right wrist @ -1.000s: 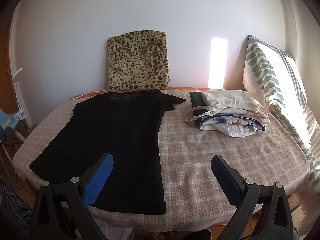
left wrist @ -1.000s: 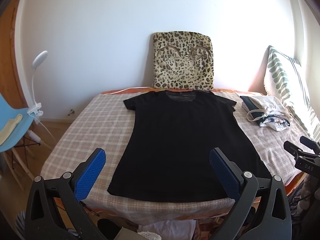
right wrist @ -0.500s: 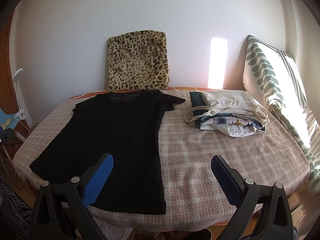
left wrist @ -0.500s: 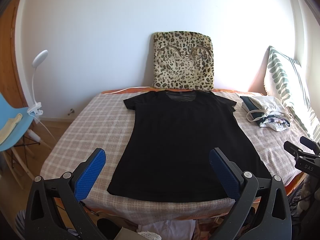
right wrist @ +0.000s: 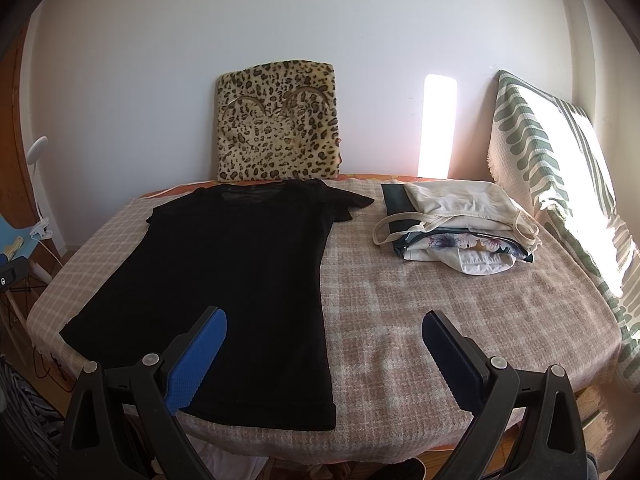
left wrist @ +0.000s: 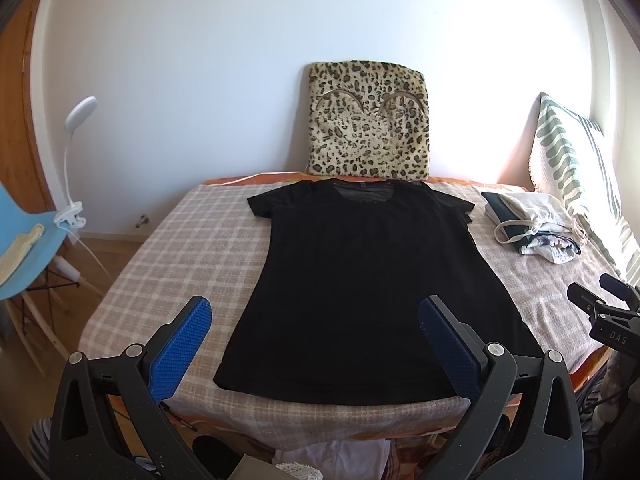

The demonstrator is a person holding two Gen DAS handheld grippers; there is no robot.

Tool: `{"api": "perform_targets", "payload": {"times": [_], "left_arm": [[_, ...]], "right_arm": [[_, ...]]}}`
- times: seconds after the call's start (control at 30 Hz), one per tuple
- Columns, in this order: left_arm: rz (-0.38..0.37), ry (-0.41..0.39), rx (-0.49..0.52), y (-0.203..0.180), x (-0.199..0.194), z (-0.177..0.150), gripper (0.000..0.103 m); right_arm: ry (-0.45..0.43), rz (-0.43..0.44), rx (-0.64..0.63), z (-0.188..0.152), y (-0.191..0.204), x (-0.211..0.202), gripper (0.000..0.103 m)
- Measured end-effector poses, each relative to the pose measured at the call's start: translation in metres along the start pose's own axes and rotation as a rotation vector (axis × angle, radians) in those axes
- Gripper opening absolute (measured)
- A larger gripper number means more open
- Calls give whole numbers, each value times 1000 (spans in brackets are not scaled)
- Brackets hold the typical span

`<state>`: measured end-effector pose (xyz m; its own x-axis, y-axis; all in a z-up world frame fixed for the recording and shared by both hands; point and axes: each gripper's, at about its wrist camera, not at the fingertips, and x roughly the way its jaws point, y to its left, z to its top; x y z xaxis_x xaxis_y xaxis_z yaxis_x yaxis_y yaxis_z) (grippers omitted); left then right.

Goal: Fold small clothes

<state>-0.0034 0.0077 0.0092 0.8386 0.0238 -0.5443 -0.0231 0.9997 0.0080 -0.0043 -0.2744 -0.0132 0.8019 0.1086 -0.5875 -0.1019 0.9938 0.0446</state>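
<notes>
The black T-shirt [left wrist: 368, 288] lies spread flat and face-up on the bed [left wrist: 192, 248], which is covered by a checked blanket. Collar toward the wall, hem toward the near edge. Both short sleeves are extended outward. No fold line is visible anywhere on the garment: body, sleeves and hem are all at full spread. Judged from this, folding of this item has not begun.

A stack of folded clothes [right wrist: 456, 224] sits to the right of the shirt, well apart from it, near the far right corner of the bed. It appears to hold several pieces, including a cream one on top and a floral one lower down. This suggests that part of the task is complete and the black shirt is the piece in hand. More pale fabric [left wrist: 332, 456] shows below the near edge of the bed; whether it is waiting to be folded cannot be determined.

The left tongs [left wrist: 316, 344] hover above the hem region, spread wide, gripping nothing. The right tongs [right wrist: 324, 352] hover over the shirt's right hem corner and the bare blanket beside it, also spread wide and empty.

Beyond the shirt, a leopard-print cushion [left wrist: 368, 120] leans against the wall, and a green-striped cushion [right wrist: 552, 168] stands at the right.

Remaining for this item, as judged: sleeves inward, sides inward, then hem to collar, then transfer to the stack.
</notes>
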Motion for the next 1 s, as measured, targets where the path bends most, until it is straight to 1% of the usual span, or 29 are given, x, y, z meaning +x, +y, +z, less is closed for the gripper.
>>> {"api": "perform_targets", "payload": {"times": [0.4,0.53,0.63,0.73,0.9,1.0], "left_arm": [[2,17,-29,8,10,-2,103],[5,25,-48,19,14,-5,103],[-6,51,-55,29,21,-9,103],[-9,62,-80,44,28,-16,103],[-45,89,-164,75,42,-29,103],[-36,115,-203,92,51,-35,102]], "right_arm": [[3,35,-6,9,6,8,100],[10,71,-19,18,11,13,100],[9,122,-42,32,20,18,100],[4,206,-64,50,33,23,100],[-20,288,-86,82,60,37,100],[-52,326,-122,98,79,49,100]]}}
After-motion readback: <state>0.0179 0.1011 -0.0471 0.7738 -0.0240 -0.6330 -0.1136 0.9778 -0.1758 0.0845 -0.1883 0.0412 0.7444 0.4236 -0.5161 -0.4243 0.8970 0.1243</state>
